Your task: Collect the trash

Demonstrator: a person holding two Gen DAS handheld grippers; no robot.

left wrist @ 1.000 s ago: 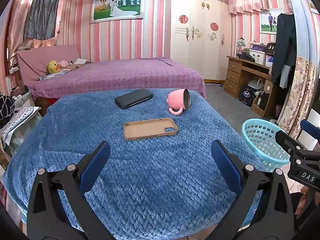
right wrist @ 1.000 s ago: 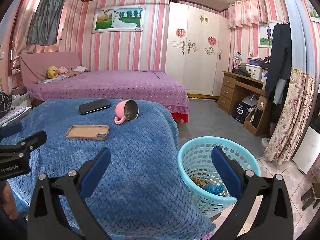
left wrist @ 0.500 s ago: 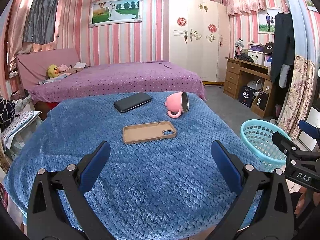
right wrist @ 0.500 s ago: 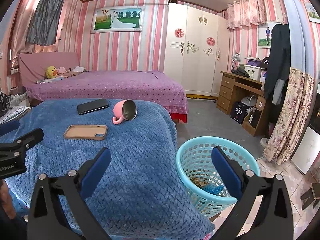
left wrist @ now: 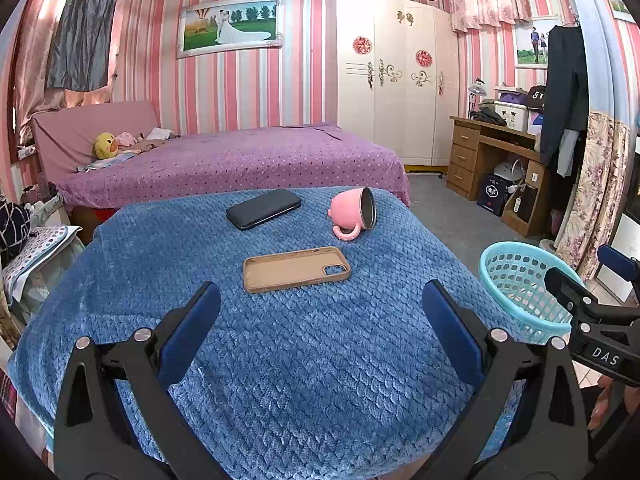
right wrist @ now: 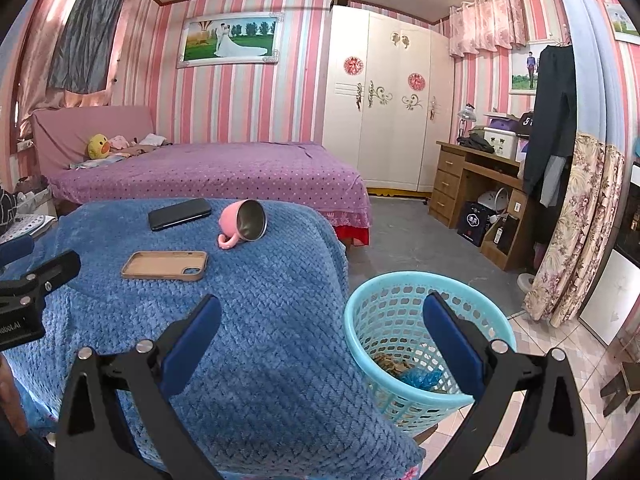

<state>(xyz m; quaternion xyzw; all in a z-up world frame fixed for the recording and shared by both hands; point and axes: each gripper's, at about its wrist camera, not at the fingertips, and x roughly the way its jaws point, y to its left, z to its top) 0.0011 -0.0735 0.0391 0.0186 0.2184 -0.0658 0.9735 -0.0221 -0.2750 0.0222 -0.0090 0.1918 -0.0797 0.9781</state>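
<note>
Over the blue-blanketed table [left wrist: 280, 360] I hold my left hand-held gripper [left wrist: 320, 316] spread wide and empty. On the blanket lie a tan phone case [left wrist: 296, 269], a black phone [left wrist: 263, 209] and a tipped pink mug [left wrist: 354, 214]. My right hand-held gripper [right wrist: 322, 320], also spread and empty, hangs above the table edge and the teal basket [right wrist: 384, 304], where trash [right wrist: 404, 368] sits at the bottom.

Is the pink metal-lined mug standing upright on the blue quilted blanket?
No: the pink metal-lined mug lies tipped on its side on the blue quilted blanket, its open mouth facing sideways and its handle resting on the fabric.
</note>
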